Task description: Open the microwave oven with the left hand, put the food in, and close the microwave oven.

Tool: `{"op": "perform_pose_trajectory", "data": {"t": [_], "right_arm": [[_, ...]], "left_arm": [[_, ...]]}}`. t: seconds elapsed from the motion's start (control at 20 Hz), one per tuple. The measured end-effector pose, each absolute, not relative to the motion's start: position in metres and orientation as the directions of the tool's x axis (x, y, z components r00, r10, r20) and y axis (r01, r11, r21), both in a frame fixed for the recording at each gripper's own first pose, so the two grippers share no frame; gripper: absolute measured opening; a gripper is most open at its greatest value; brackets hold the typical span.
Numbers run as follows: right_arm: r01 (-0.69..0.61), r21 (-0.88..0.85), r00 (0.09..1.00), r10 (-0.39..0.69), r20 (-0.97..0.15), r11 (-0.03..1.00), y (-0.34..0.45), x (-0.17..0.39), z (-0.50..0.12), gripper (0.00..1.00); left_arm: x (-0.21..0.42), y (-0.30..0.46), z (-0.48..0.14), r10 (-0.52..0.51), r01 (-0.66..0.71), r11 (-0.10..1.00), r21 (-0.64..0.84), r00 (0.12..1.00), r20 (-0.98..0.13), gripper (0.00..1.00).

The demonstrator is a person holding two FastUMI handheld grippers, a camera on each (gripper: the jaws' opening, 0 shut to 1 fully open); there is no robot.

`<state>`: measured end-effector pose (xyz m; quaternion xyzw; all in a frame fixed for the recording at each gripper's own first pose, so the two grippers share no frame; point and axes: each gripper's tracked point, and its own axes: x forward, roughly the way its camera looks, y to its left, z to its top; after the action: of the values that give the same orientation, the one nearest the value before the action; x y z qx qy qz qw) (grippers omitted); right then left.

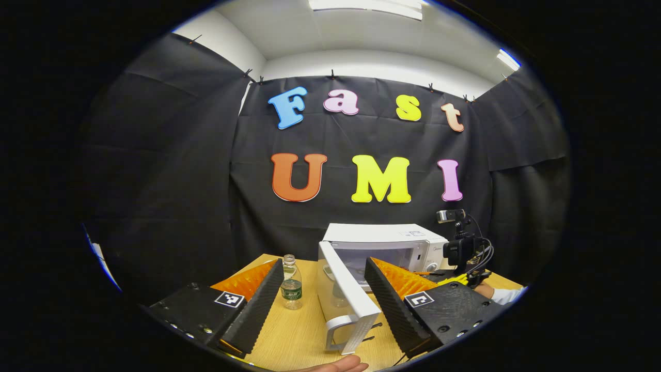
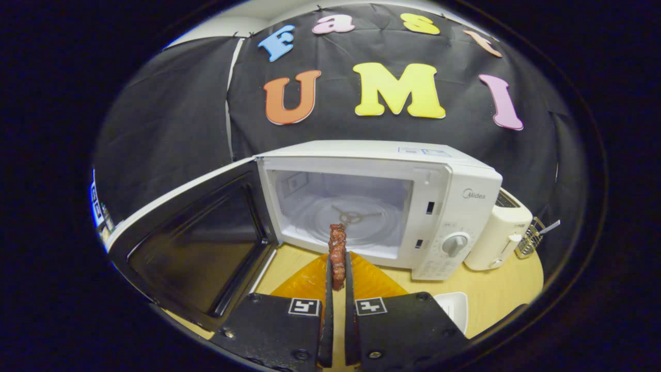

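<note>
Two tongs are working at a white microwave [image 2: 454,191] whose door [image 2: 191,243] is standing wide open to the left. Its panel is showing the brand "Midea". Right tongs [image 2: 336,274] are pinching a reddish-brown strip of food [image 2: 337,248] upright just before the oven's mouth. Left tongs [image 1: 323,289] are gaping wide, gripping nothing, near the door's handle [image 1: 341,330]. A bottle [image 1: 291,284] is standing on the worktop [image 1: 299,330]; its label is too small to read.

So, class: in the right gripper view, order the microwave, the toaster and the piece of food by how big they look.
1. microwave
2. toaster
3. piece of food, smallest even though nearest the camera, gripped in the right tongs
</note>
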<state>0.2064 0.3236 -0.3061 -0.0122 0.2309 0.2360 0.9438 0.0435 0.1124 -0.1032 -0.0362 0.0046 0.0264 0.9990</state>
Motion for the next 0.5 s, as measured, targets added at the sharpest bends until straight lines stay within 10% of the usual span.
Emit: {"op": "perform_pose_trajectory", "data": {"t": [0.5], "right_arm": [[-0.269,0.426,0.823,0.435,-0.364,0.864,0.381,0.294,-0.341,0.12]], "left_arm": [[0.042,0.146,-0.119,0.125,-0.127,0.99,-0.052,0.991,-0.042,0.95]]}}
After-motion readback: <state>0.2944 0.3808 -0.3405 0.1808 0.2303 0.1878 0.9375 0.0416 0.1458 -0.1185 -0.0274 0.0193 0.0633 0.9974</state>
